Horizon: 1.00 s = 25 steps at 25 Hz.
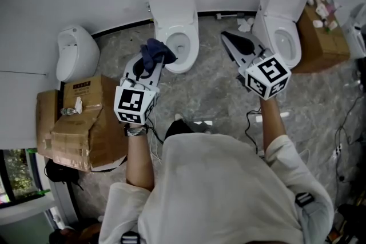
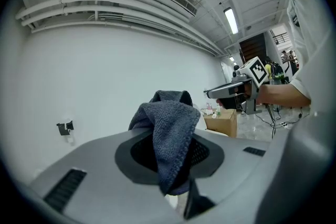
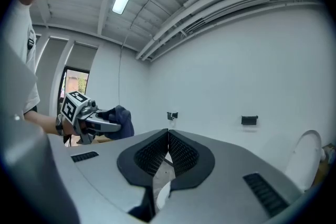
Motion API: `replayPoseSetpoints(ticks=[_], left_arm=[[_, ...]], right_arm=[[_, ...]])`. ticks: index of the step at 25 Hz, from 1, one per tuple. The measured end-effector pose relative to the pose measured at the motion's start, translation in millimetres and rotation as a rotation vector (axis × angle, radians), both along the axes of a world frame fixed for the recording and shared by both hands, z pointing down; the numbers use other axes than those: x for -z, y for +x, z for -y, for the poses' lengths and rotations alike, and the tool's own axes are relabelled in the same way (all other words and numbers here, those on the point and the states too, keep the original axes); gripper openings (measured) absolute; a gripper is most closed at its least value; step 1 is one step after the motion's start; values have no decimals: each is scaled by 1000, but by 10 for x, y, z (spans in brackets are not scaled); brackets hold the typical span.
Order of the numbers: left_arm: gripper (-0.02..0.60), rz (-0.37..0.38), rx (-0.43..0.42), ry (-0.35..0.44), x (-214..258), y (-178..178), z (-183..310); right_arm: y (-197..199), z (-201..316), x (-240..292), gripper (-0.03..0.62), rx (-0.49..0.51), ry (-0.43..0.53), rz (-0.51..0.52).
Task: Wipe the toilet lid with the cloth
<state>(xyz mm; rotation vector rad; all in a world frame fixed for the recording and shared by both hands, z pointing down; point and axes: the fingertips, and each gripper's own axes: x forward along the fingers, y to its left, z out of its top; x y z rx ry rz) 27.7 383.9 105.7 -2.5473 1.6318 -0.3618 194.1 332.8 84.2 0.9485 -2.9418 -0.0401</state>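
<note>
our left tongs (image 1: pixel 153 63) pinch the dark cloth (image 1: pixel 158 52), held in the air before the raised toilet lid (image 1: pixel 171 0); our right tongs (image 1: pixel 227 40) are closed on nothing. we judge that wiping has not begun: 1 lid to reach and wipe.

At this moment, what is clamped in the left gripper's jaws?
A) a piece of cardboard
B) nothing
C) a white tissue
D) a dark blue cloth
D: the left gripper view shows the dark blue cloth pinched between the jaws of the left gripper and bunched up over them. The right gripper is the one with its jaws shut on nothing.
</note>
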Motion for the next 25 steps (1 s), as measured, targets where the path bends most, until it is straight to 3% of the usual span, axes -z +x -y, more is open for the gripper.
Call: replayPoseSetpoints(ticks=[8, 13, 25], left_arm=[[86, -11, 1, 2, -93, -207, 575], [86, 65, -1, 13, -198, -488, 1227], [86, 42, -58, -13, -177, -1183, 2745]], right_arm=[[-208, 495, -63, 28, 18, 11, -5], [-451, 1098, -36, 28, -3, 23, 6], [-1080, 2490, -70, 29, -67, -8, -19]])
